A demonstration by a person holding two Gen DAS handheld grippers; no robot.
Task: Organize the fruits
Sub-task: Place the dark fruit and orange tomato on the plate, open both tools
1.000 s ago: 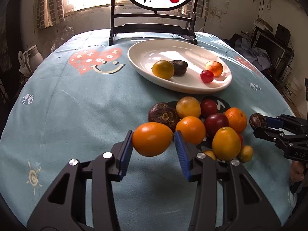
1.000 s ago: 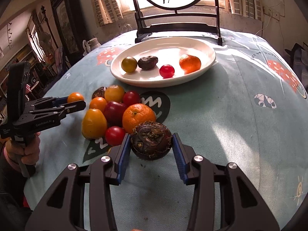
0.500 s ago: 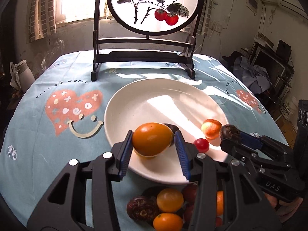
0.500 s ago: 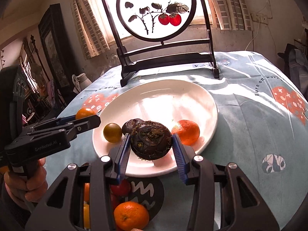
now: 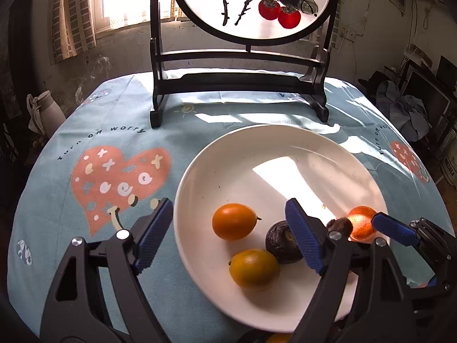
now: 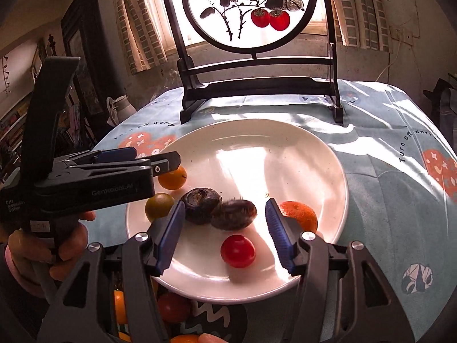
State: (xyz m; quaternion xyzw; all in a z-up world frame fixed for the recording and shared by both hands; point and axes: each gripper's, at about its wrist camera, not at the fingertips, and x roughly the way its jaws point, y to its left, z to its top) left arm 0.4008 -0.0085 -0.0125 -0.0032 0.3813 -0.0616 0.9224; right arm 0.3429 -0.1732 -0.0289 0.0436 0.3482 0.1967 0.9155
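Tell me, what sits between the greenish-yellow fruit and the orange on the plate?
Two dark brown wrinkly fruits sit side by side between the greenish-yellow fruit and the orange. The right wrist view shows it best.

Persimmon-painted round screen [image 5: 251, 3] on stand; white jug [image 6: 120, 108]; tablecloth [image 5: 85, 131].

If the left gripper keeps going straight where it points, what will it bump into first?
Probably the orange fruit on the white plate. It lies between the opening fingers of the left gripper, untouched. How far below is hard to judge.
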